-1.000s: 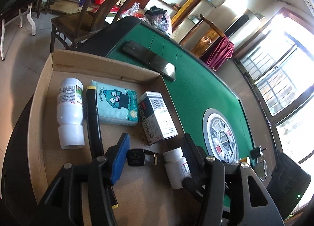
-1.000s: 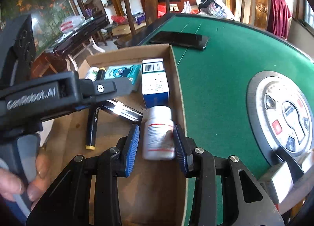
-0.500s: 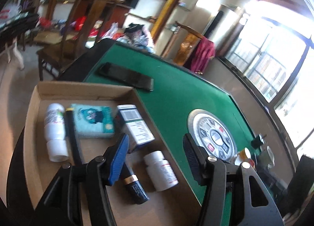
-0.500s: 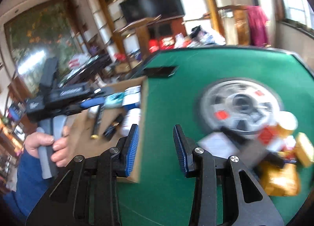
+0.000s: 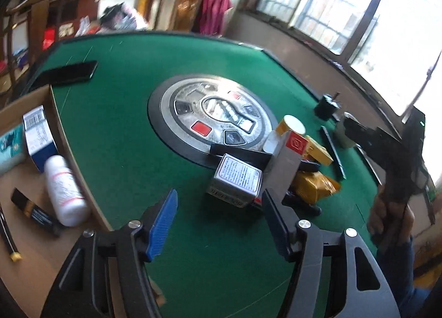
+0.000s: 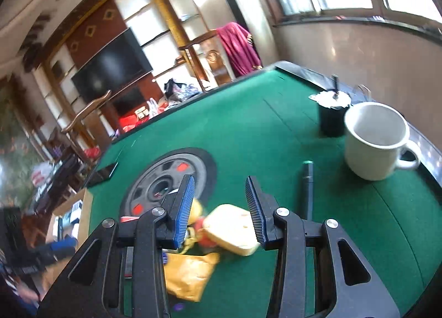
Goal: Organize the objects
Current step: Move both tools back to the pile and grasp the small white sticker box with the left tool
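A cardboard box [image 5: 74,168] at the left edge of the green table holds a white bottle [image 5: 65,188], a blue-white carton [image 5: 37,131] and a black tube [image 5: 36,211]. A pile lies mid-table: a silver tin [image 5: 237,179], a tall grey box [image 5: 287,166], a yellow-capped bottle [image 5: 290,124] and an orange packet [image 5: 315,185]. My left gripper [image 5: 218,224] is open and empty, just short of the tin. My right gripper [image 6: 219,207] is open and empty above a pale yellow box [image 6: 232,228] and the orange packet [image 6: 187,273].
A round metal console [image 5: 212,113] sits in the table's centre. A black phone [image 5: 66,73] lies far left. A white mug [image 6: 375,141], a black cup [image 6: 331,113] and a dark pen [image 6: 306,188] stand near the right edge.
Both grippers have swung away from the cardboard box to the pile in the middle of the table. The white bottle stays in the box. Both grippers stay open.
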Demonstrator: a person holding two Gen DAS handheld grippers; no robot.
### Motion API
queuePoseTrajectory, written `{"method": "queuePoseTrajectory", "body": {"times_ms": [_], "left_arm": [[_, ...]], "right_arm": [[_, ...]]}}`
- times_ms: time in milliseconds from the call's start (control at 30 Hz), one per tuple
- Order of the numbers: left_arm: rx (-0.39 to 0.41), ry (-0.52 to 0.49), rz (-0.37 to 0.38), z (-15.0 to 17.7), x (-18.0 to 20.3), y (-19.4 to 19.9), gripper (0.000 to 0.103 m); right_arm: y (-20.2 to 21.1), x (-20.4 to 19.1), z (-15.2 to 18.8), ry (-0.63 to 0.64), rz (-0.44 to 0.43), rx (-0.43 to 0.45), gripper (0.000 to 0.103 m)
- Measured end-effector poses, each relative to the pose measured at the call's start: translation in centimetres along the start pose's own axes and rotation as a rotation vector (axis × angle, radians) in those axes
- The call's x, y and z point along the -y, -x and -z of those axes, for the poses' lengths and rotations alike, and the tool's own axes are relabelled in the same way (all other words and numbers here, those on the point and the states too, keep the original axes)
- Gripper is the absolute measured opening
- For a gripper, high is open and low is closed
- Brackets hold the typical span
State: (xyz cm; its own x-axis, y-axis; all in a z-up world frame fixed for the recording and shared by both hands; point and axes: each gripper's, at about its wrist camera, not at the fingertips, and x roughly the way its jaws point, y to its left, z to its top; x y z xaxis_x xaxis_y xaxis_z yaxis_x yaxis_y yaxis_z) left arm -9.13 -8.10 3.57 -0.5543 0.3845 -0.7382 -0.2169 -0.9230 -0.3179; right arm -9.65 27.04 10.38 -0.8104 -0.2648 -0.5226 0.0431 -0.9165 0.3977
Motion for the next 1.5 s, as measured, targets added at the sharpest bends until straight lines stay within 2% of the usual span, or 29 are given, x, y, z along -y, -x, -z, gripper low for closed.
{"method": "queuePoseTrajectory", "body": {"times_ms": [67, 167, 300, 333, 400, 433, 567, 633, 700, 767, 833, 900, 933, 967, 1067, 1133, 1267, 1300, 1367, 1433, 1500], "left_arm": [[0.004, -0.001, -0.058, -0.5, 1.0, -0.9, 0.064], [0.016, -0.044, -0.136, -1.1, 2.1, -2.0, 0.066], [-0.028, -0.054, -0.147, -1.5, 2.6, -4.0, 0.067], [-0.029, -0.055, -0.147, -1.4, 2.7, -4.4, 0.07], [0.006, -0.057, -0.157, -1.3, 2.5, -4.6, 0.077], [0.025, -0.054, -0.159, -1.2, 2.3, -4.6, 0.077], [0.032, -0.017, -0.092, -1.4, 1.7, -5.3, 0.078], [0.038, -0.008, -0.077, -1.4, 1.7, -5.4, 0.075], [0.034, -0.015, -0.048, -1.5, 1.9, -5.1, 0.056], [0.043, -0.026, -0.058, -1.4, 2.1, -4.6, 0.046], [0.053, -0.056, -0.086, -1.1, 2.3, -4.3, 0.045], [0.043, -0.081, -0.089, -0.8, 2.6, -4.1, 0.045], [0.031, -0.101, -0.093, -0.7, 2.8, -4.0, 0.045], [0.019, -0.122, -0.095, -0.6, 3.1, -3.8, 0.046], [-0.013, -0.17, -0.096, -0.3, 3.7, -3.4, 0.047], [-0.02, -0.172, -0.1, -0.2, 3.9, -3.5, 0.049], [-0.047, -0.166, -0.102, 0.3, 3.9, -4.8, 0.073], [-0.059, -0.166, -0.102, 0.5, 3.9, -5.1, 0.074], [-0.093, -0.176, -0.123, 0.9, 4.0, -5.9, 0.068], [-0.082, -0.198, -0.159, 1.1, 4.2, -5.9, 0.05], [-0.081, -0.175, -0.153, 1.0, 3.7, -5.7, 0.034]], "right_arm": [[-0.6, 0.7, -0.1, -0.039, 0.002, -0.032, 0.038], [-1.5, 1.3, -0.2, -0.076, -0.044, -0.078, 0.038], [-1.7, 1.1, -0.2, -0.054, -0.046, -0.07, 0.038], [-1.9, 1.1, -0.2, -0.052, -0.042, -0.073, 0.038], [-2.0, 1.4, -0.1, -0.069, -0.058, -0.081, 0.038], [-2.0, 1.6, 0.0, -0.076, -0.061, -0.083, 0.038], [-1.8, 2.2, 0.1, -0.094, -0.044, -0.077, 0.038], [-2.2, 2.0, 0.2, -0.082, -0.029, -0.092, 0.038], [-2.5, 1.6, 0.3, -0.067, -0.042, -0.102, 0.038], [-2.9, 0.8, 0.5, -0.051, -0.077, -0.124, 0.038], [-3.1, 0.2, 0.8, -0.065, -0.157, -0.154, 0.038], [-3.3, -0.5, 1.4, -0.102, -0.275, -0.194, 0.041], [-3.6, -0.8, 1.7, -0.116, -0.313, -0.214, 0.049], [-3.8, -1.1, 2.1, -0.129, -0.346, -0.236, 0.053], [-4.5, -2.0, 2.9, -0.134, -0.404, -0.282, 0.055], [-4.9, -2.7, 3.2, -0.116, -0.41, -0.297, 0.055], [-5.6, -4.8, 3.5, -0.036, -0.361, -0.316, 0.055], [-5.7, -5.2, 3.5, -0.019, -0.353, -0.314, 0.055], [-6.1, -6.2, 3.6, 0.007, -0.347, -0.326, 0.055], [-6.6, -7.5, 3.9, 0.062, -0.287, -0.333, 0.055], [-6.6, -8.5, 4.6, 0.142, -0.241, -0.324, 0.055]]}}
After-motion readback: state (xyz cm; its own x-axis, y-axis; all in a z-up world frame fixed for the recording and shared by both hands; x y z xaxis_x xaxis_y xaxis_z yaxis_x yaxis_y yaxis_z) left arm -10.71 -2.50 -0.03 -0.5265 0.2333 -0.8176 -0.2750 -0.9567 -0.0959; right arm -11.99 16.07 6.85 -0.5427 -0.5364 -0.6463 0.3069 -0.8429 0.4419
